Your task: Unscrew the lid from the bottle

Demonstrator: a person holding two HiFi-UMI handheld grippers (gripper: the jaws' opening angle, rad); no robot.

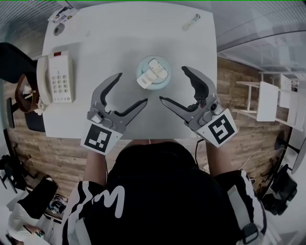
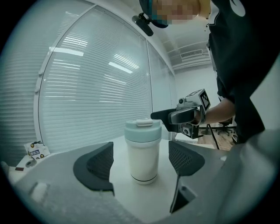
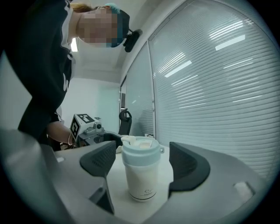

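Near the middle of the white table, the bottle stands upright between the left gripper and the right gripper. Both hover by the near edge with jaws spread wide and touch nothing. A white telephone lies along the left edge, well apart from them. The pale blue lid sits closed on the bottle, so what is inside cannot be seen. From above, the head view gives only the lid's top with its white flip cap. Each gripper view shows the white body framed between, but clear of, its own pads, with a dark ring near the base. Only the right gripper view shows a small logo low on the body. A small packet lies at the far left corner.
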